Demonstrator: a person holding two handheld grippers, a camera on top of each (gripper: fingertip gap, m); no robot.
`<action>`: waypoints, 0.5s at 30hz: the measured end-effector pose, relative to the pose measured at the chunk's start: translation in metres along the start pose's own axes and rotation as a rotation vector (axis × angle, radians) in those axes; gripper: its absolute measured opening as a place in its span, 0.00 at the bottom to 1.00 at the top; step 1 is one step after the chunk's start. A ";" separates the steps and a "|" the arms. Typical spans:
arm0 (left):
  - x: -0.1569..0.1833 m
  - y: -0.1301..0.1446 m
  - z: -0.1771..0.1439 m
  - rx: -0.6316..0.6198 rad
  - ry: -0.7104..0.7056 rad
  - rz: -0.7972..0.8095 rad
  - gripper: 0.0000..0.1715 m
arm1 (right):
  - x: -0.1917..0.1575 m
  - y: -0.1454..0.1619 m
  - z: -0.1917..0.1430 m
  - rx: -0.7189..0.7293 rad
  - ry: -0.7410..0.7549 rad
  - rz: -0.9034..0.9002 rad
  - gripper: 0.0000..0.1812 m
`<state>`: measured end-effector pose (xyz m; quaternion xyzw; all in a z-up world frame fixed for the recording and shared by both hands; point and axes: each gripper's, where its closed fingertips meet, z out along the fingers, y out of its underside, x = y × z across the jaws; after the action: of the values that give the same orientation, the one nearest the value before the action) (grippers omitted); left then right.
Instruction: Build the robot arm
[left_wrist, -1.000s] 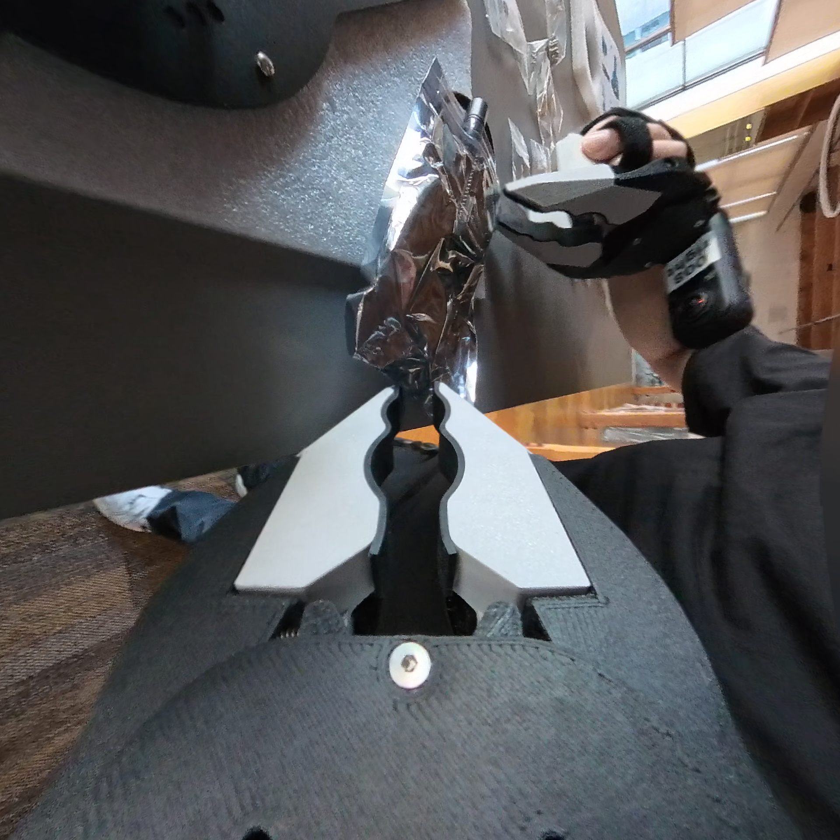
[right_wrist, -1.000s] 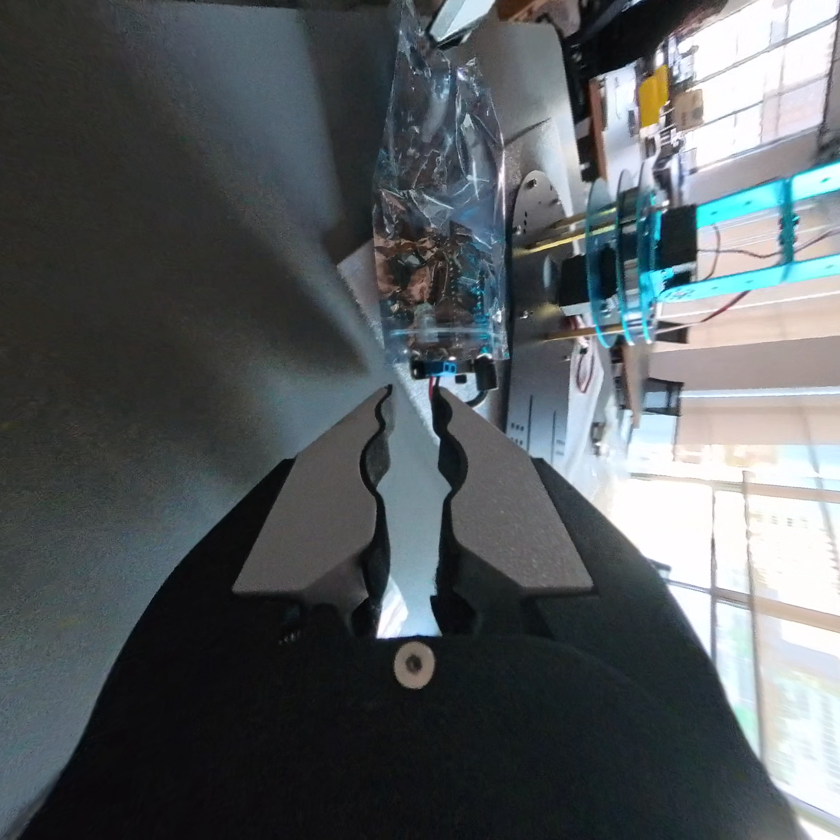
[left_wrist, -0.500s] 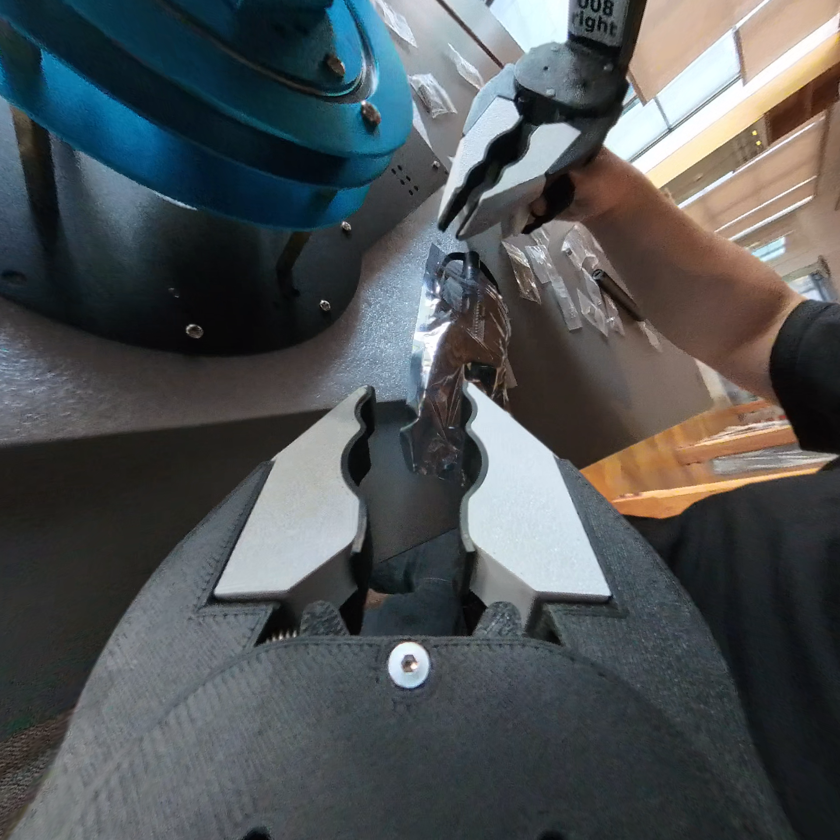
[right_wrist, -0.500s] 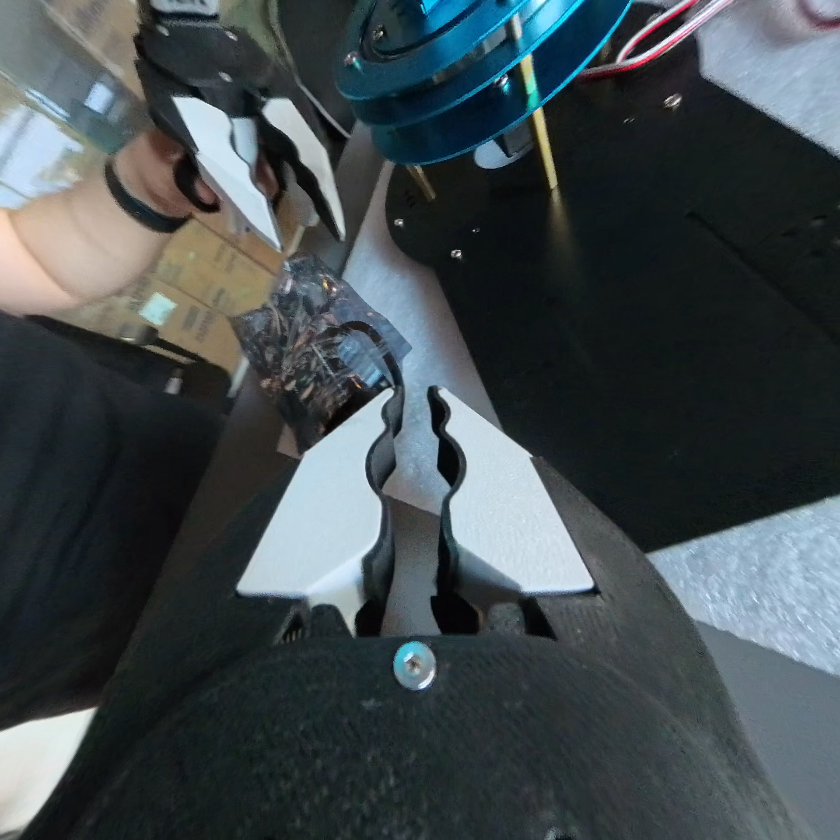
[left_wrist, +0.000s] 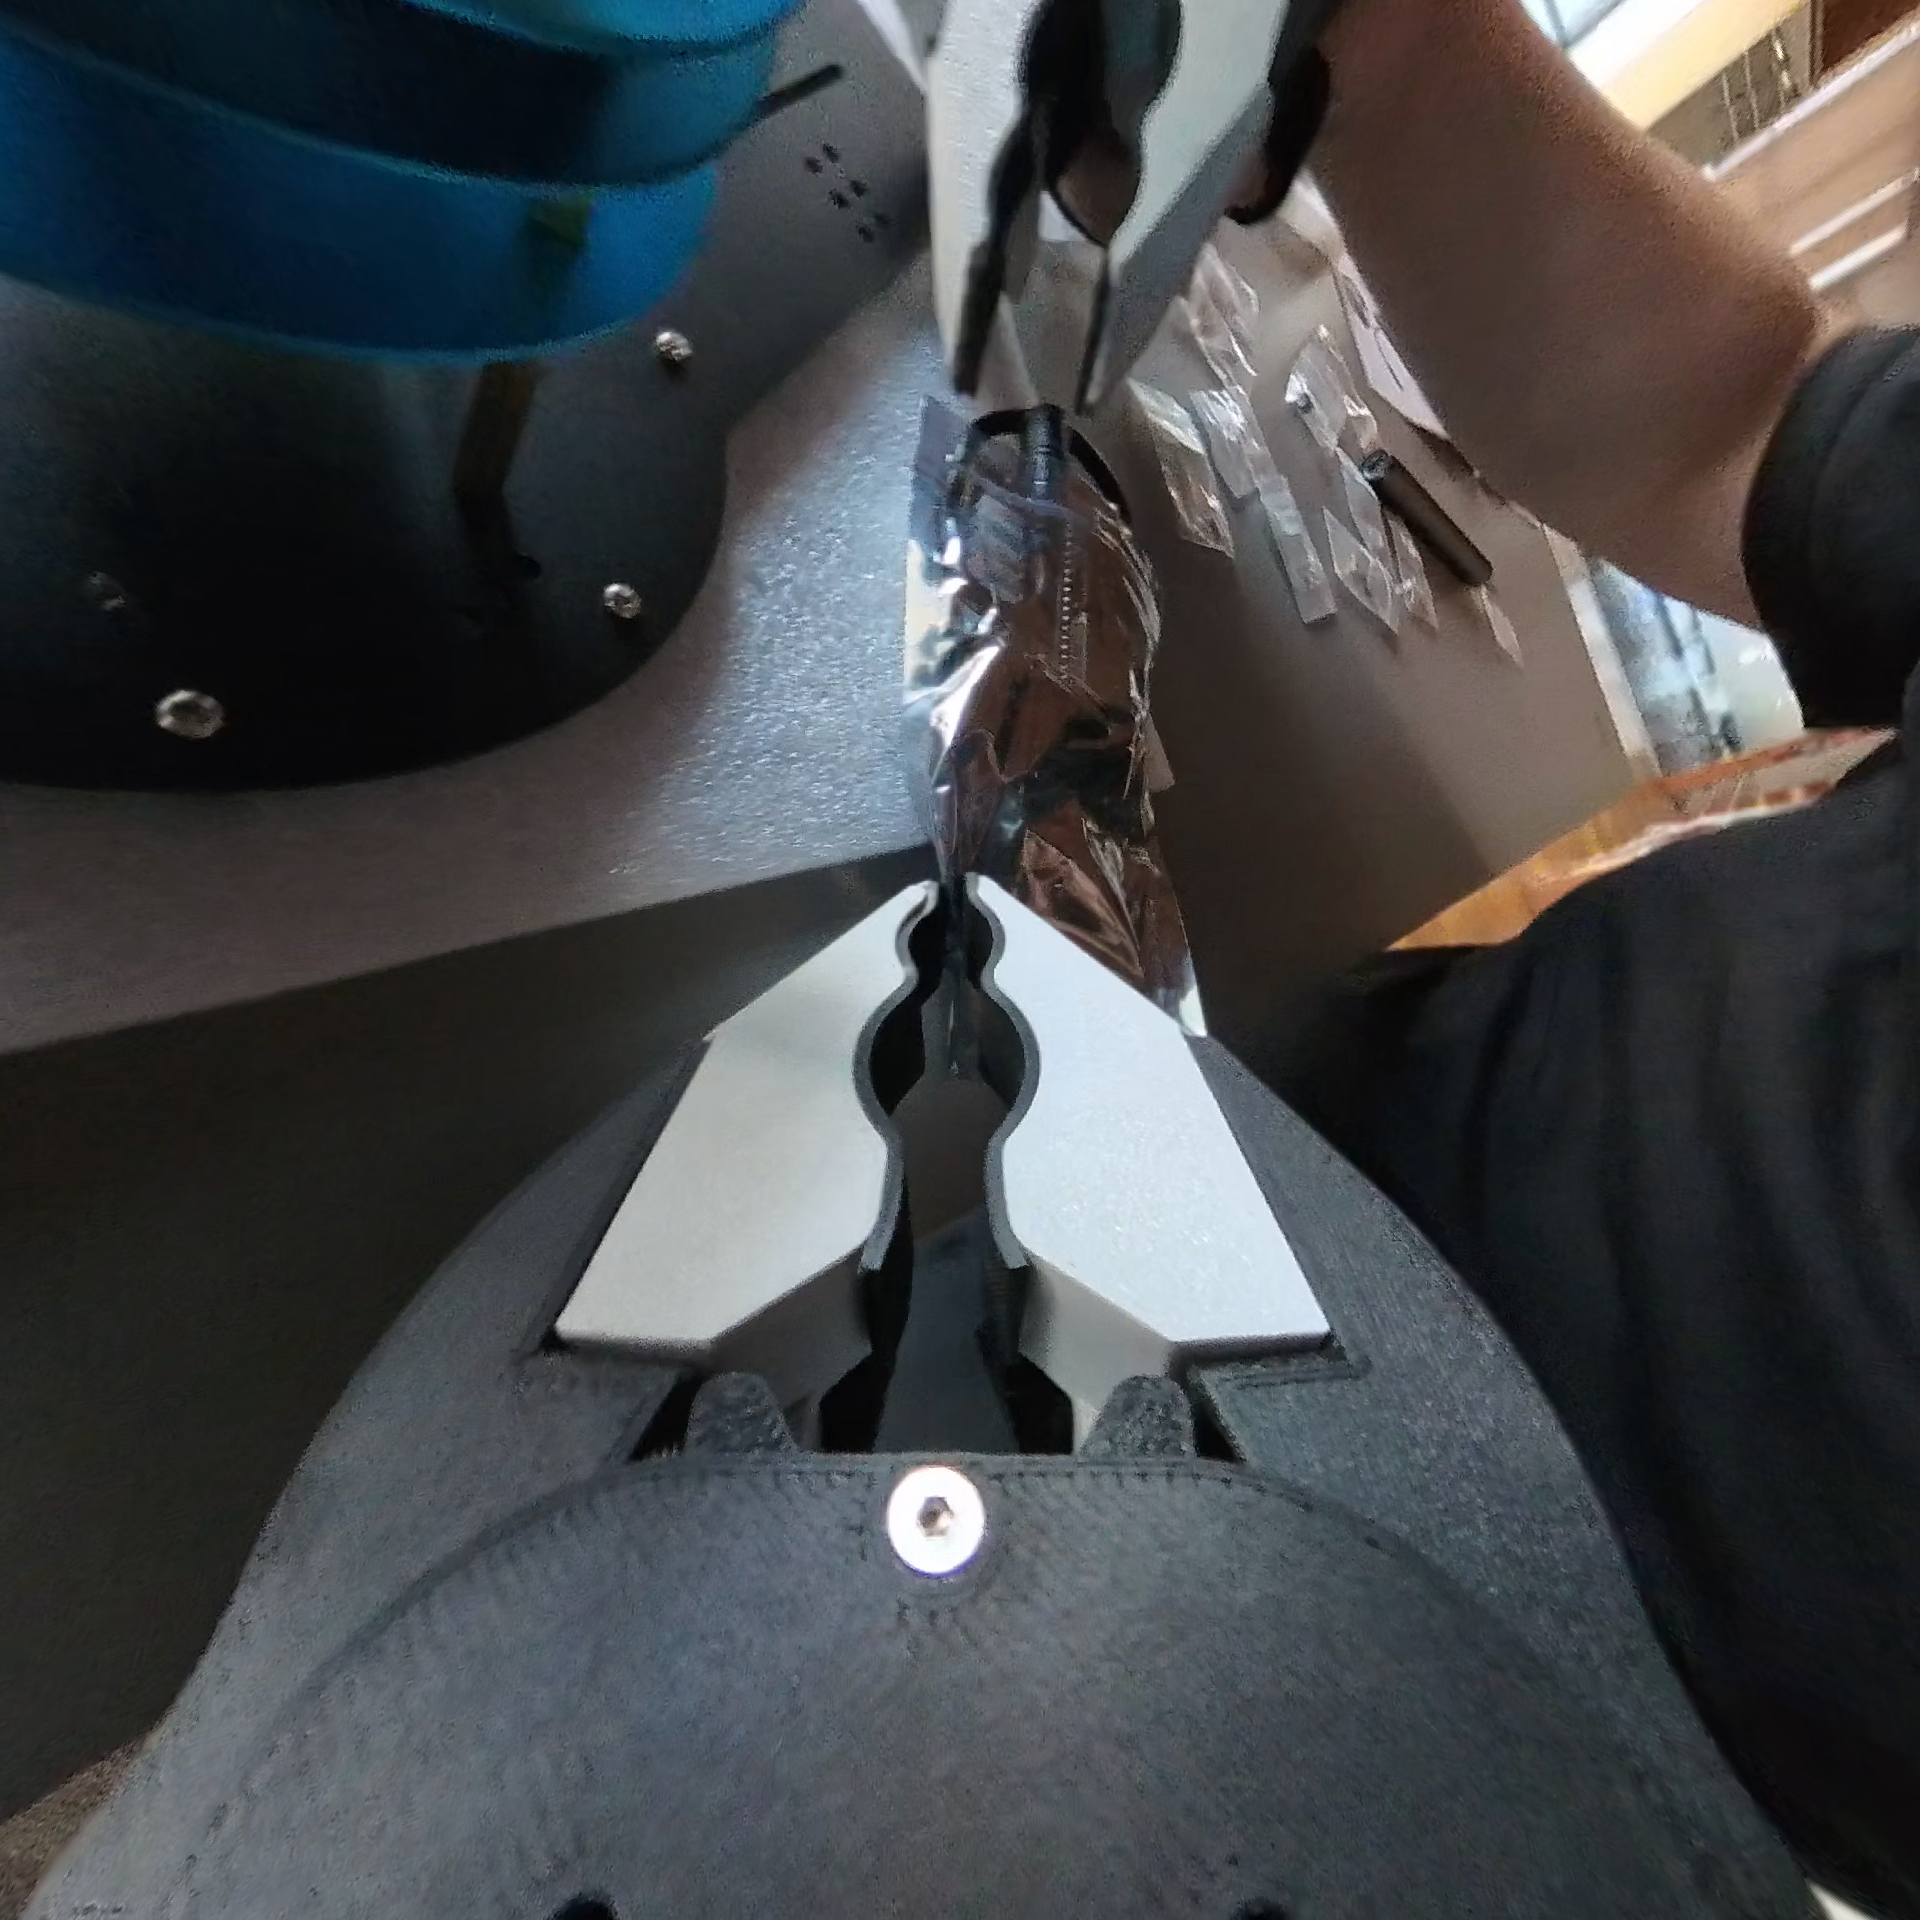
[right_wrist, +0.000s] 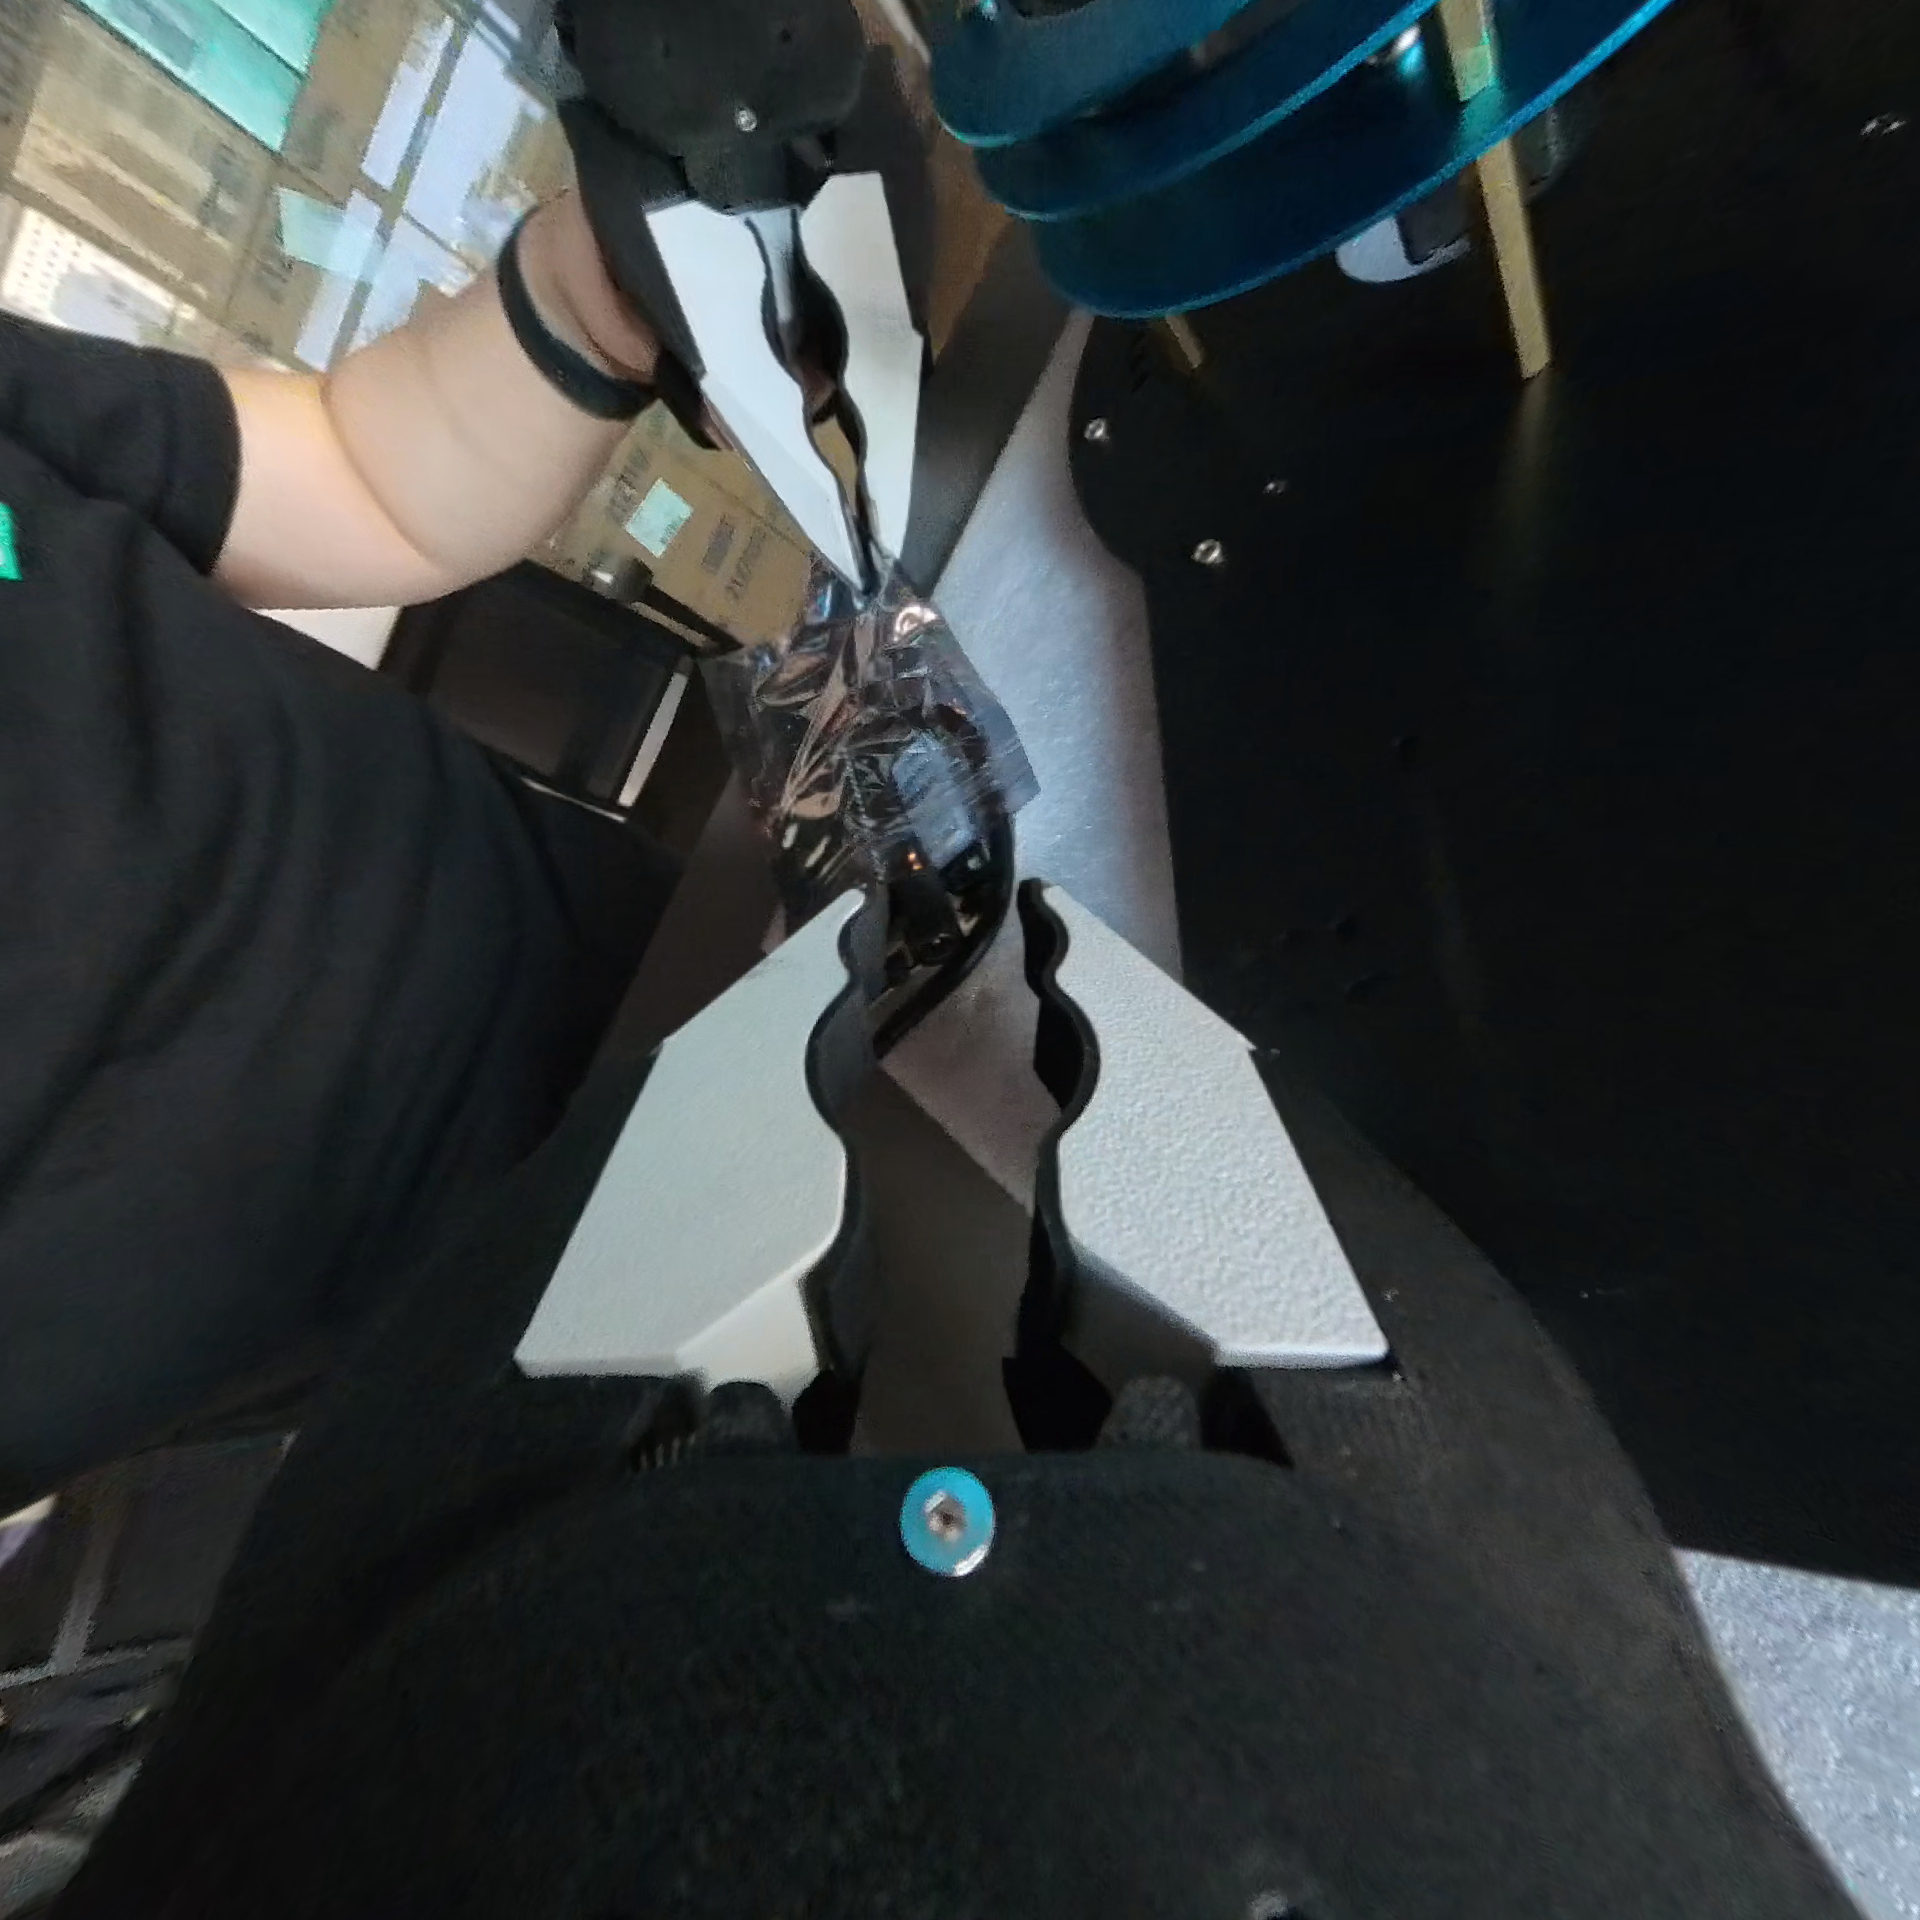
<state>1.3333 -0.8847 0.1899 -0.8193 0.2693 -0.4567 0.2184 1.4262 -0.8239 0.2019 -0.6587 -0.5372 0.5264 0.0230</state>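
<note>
Half a second before, the left tool (left_wrist: 951, 894) was spread wide around the shiny bag (left_wrist: 1049, 686); now it had pinched shut on the bag's bottom edge. The right tool (right_wrist: 951, 904) had swung round to face the bag's other end.

In the left wrist view the bag stood up from the left tool's tips toward 12 o'clock. The right tool (left_wrist: 1023, 374) hung just above the bag's top, its two fingers a little apart. A black cable end (left_wrist: 1042, 436) poked out of the bag's top, right under those fingers.

In the right wrist view the bag (right_wrist: 873, 748) lay straight ahead at 12 o'clock. The black cable (right_wrist: 961, 935) curved down between the right tool's spread fingers, close to the left finger; I could not tell if it touched. The left tool (right_wrist: 868, 566) gripped the far end of the bag.

A bare forearm (left_wrist: 1538, 260) reached in from 1 o'clock. Blue round plates (left_wrist: 343, 187) sat at 10 o'clock on a black base (left_wrist: 312, 582) on the grey worktop (left_wrist: 727, 810). Small clear packets (left_wrist: 1299, 488) lay further off.
</note>
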 end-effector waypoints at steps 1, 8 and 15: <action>0.001 0.000 0.000 0.001 -0.001 0.033 0.00 | -0.002 -0.001 0.000 -0.013 -0.014 0.016 0.17; 0.012 -0.004 0.000 0.056 -0.096 0.425 0.00 | 0.007 0.005 -0.001 -0.081 0.015 0.162 0.10; 0.022 -0.012 -0.002 0.093 -0.116 0.636 0.00 | 0.012 -0.009 -0.009 -0.013 -0.049 0.232 0.03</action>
<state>1.3437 -0.8898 0.2119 -0.7079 0.4776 -0.3298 0.4025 1.4249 -0.8060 0.2035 -0.7036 -0.4611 0.5379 -0.0554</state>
